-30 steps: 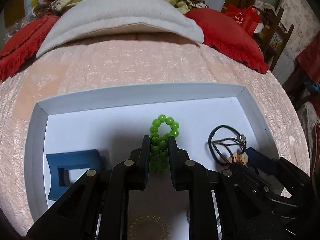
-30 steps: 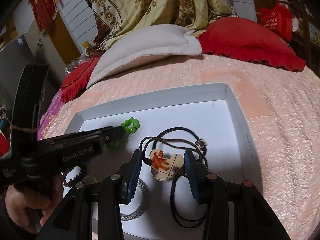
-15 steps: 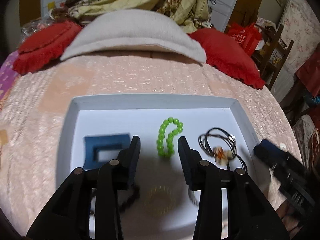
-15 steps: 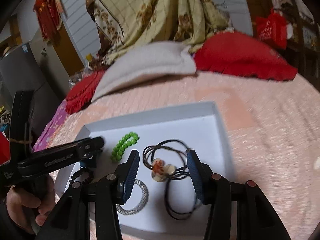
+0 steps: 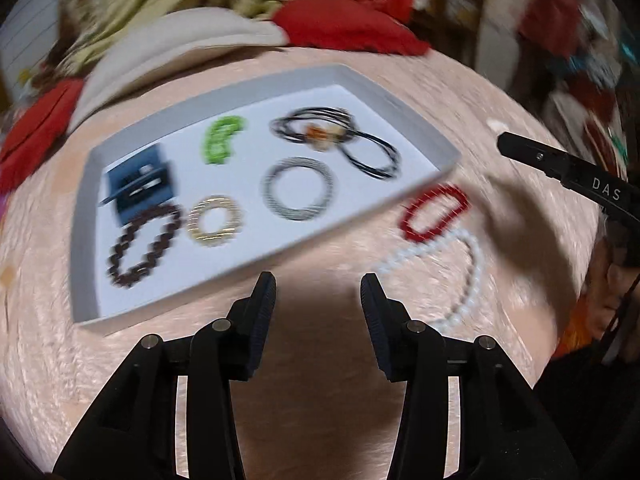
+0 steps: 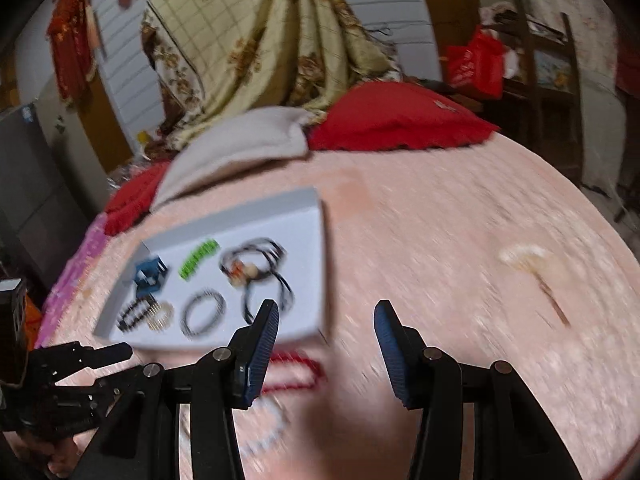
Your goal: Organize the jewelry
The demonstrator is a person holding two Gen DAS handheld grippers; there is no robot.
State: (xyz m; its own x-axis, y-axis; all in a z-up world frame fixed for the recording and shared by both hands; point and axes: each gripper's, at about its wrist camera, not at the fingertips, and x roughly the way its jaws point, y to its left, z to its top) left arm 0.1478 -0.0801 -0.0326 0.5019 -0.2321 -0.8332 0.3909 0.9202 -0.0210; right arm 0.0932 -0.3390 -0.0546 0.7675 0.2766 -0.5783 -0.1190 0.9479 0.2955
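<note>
Both tools, left (image 5: 318, 300) opening and right (image 6: 326, 332) released, hover empty over the bed near a tray (image 5: 400, 92) of sorted jewelry; red bracelet (image 5: 434, 214) and pearls (image 5: 472, 264) lie unsorted to its right

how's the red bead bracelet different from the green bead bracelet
The red bead bracelet lies on the pink bedspread outside the white tray; the green bead bracelet lies inside the tray. The red bead bracelet is spread into an open loop with bedspread showing through its middle; the green bead bracelet is bunched into a curved clump. Their colours differ, red against bright green. Both are beaded loops lying flat, and no gripper touches either.
</note>
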